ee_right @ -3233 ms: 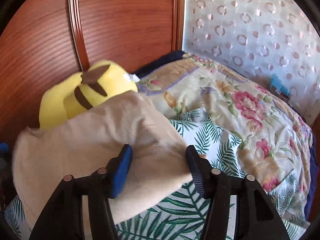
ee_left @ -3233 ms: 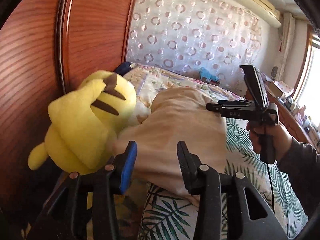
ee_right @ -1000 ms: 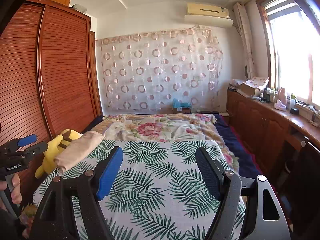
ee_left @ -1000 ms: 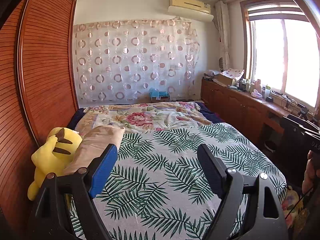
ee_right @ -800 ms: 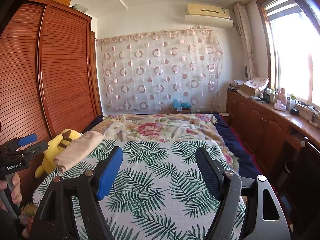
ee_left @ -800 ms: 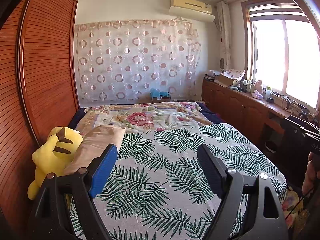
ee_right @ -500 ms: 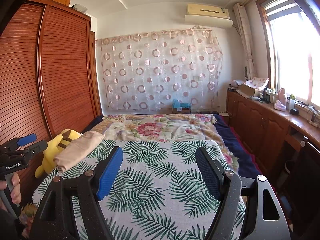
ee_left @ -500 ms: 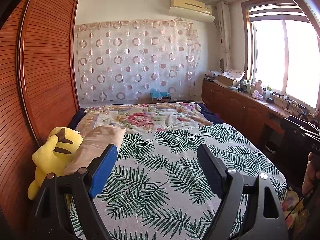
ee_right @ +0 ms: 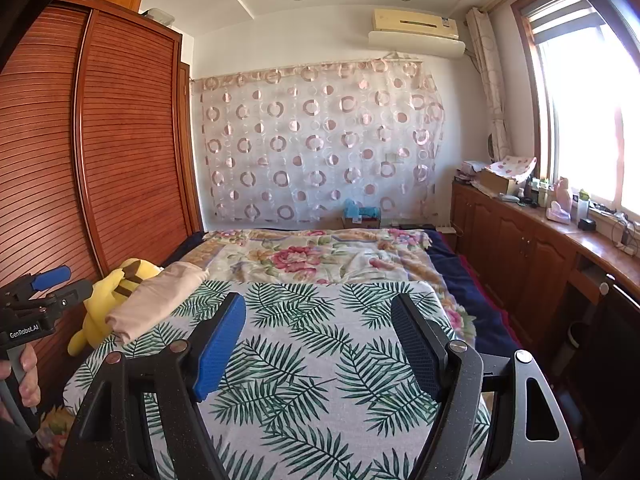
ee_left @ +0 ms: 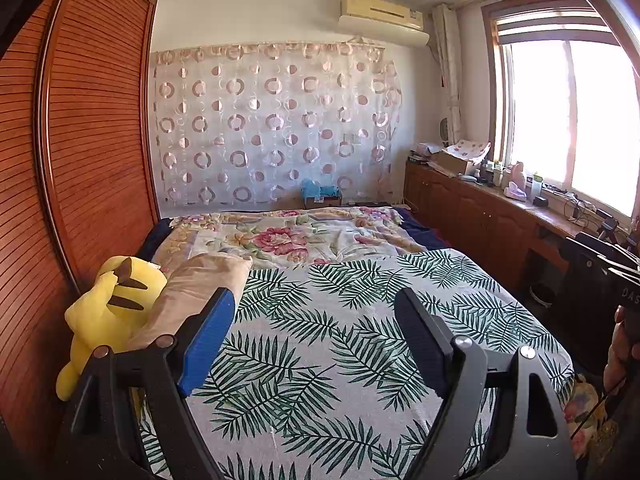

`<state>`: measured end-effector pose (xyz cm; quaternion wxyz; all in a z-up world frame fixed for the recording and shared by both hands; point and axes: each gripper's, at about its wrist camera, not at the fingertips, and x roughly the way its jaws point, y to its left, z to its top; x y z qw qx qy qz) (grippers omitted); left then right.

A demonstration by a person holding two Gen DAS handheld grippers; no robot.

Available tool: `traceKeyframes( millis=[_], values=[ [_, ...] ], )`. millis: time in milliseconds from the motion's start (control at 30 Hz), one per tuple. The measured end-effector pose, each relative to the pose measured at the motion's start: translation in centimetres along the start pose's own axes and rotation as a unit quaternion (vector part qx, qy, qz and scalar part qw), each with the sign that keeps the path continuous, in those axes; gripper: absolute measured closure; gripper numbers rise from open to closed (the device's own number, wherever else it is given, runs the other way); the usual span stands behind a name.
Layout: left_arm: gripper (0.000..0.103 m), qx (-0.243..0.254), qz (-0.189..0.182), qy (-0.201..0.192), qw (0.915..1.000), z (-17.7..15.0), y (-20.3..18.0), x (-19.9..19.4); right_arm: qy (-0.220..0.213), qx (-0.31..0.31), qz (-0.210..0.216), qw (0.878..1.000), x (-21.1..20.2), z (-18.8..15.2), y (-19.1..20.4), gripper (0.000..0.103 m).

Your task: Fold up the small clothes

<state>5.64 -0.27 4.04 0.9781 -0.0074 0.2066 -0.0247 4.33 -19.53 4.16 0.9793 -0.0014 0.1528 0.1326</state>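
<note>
Your folded beige garment point(ee_left: 200, 292) lay as a neat oblong bundle on the bed's palm-leaf sheet point(ee_left: 328, 344), at the sheet's far left corner. Its long left side leaned against the yellow plush toy point(ee_left: 108, 312), and its far end reached the sheet's edge by the floral quilt.

The bed point(ee_left: 360, 360) carries a palm-leaf sheet point(ee_right: 320, 360) over its near part. A floral quilt point(ee_left: 288, 236) lies spread on the far part, beyond the sheet, and overlaps its far edge. A folded beige garment point(ee_left: 200, 288) rests on the palm-leaf sheet at its far left corner, touching the quilt's near edge. A yellow plush toy point(ee_left: 108, 304) sits just left of the garment, touching it, at the bed's left edge.
</note>
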Motion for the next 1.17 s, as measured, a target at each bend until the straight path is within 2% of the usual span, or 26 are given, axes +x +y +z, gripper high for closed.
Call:
traceKeyframes(
  millis=[1167],
  values=[
    [0.020,0.001,0.000,-0.001,1.0000,-0.24,0.05,0.04,-0.001,-0.002,0.001,1.000,0.19,0.09,-0.42,0.026]
  ],
)
